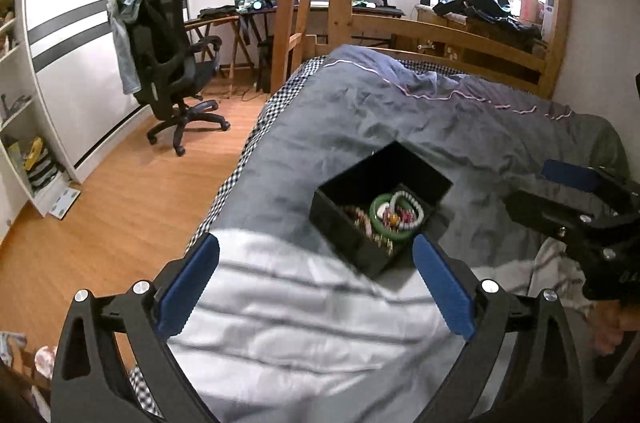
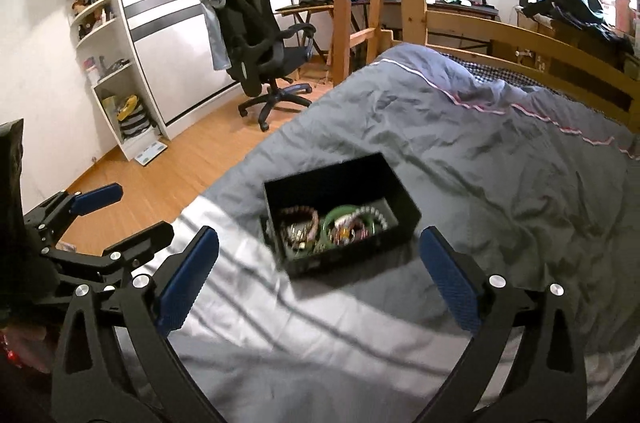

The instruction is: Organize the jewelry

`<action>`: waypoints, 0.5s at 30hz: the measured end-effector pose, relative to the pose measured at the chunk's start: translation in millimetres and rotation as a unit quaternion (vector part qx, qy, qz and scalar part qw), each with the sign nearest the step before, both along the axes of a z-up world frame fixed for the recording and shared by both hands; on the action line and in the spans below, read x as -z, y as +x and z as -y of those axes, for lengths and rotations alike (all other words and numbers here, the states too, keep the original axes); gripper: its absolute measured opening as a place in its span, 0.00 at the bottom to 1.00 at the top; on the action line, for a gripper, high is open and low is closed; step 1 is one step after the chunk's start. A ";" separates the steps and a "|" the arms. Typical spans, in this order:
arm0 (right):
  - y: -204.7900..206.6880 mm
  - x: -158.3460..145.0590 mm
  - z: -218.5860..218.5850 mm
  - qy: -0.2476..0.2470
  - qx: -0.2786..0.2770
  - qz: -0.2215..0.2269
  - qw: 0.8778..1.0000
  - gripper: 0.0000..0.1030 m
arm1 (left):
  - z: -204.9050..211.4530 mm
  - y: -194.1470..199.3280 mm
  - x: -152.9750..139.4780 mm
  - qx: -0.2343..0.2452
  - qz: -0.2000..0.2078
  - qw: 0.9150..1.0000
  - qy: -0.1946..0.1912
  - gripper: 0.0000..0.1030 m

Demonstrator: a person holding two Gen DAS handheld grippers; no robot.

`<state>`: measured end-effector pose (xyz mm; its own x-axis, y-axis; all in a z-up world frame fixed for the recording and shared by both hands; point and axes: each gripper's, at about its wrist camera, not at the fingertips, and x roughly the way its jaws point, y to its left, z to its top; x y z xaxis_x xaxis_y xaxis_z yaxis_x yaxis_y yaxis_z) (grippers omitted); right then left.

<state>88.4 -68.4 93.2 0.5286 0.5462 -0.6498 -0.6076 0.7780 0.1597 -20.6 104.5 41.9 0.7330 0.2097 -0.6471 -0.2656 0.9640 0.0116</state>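
An open black box (image 1: 344, 227) (image 2: 376, 241) sits on the bed. It holds a green bangle (image 1: 378, 221) (image 2: 340, 213), a white bead bracelet (image 1: 412, 201) (image 2: 376, 213), a brown bead bracelet (image 2: 300, 211) and several small pieces. My left gripper (image 1: 316, 279) is open and empty, just in front of the box; it also shows in the right wrist view (image 2: 132, 219). My right gripper (image 2: 320, 275) is open and empty, close before the box; it shows at the right in the left wrist view (image 1: 560, 191).
A white striped cloth (image 1: 304, 323) (image 2: 320, 335) lies under both grippers on the grey duvet (image 1: 400, 119) (image 2: 480, 151). A black office chair (image 1: 168, 63) (image 2: 260, 35), a white wardrobe (image 1: 72, 35), shelves (image 2: 104, 35) and a wooden bed frame (image 1: 460, 39) stand around.
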 end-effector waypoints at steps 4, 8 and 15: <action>-19.1 6.1 4.4 -0.009 0.010 0.026 1.000 0.96 | 1.8 -17.2 2.7 -0.003 0.014 1.000 -0.007 0.94; -20.8 11.1 9.4 -0.001 0.025 0.032 0.999 0.96 | 2.5 -25.5 12.6 0.001 0.022 1.000 0.001 0.94; -13.5 20.7 12.6 -0.010 0.052 0.028 0.998 0.96 | -5.1 -24.9 30.8 -0.006 0.009 1.000 -0.016 0.94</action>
<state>75.0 -81.0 72.5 0.6175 0.4728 -0.6287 -0.5300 0.8406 0.1116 -45.5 109.6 11.1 0.7417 0.1978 -0.6409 -0.2776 0.9604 -0.0249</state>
